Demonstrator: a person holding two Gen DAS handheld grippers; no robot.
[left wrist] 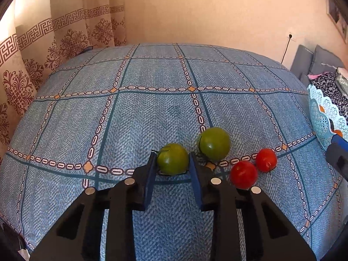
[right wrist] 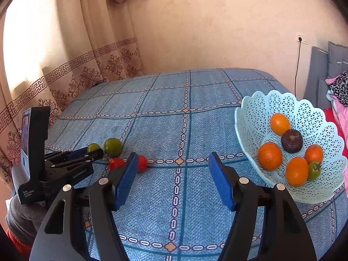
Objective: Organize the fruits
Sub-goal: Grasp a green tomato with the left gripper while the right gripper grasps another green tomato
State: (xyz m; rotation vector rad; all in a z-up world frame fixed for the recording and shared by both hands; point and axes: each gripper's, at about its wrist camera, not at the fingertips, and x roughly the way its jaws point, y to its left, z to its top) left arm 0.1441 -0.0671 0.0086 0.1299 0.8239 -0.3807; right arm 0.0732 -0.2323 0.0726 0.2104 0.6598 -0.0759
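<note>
Left claw [left wrist: 173, 159] clamps small round green tomato [left wrist: 173, 158] at its widest sides; smooth, light, probably firm, bruisable. Right claw [right wrist: 174, 163] open, empty.

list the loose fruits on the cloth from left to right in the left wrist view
small green tomato held in the left gripper → bigger green tomato → near red tomato → far red tomato

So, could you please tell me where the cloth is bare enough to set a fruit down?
Bare: the tablecloth between the tomatoes and the curtain, and the middle strip left of the basket. Crowded: around the green tomatoes and red tomatoes.
</note>
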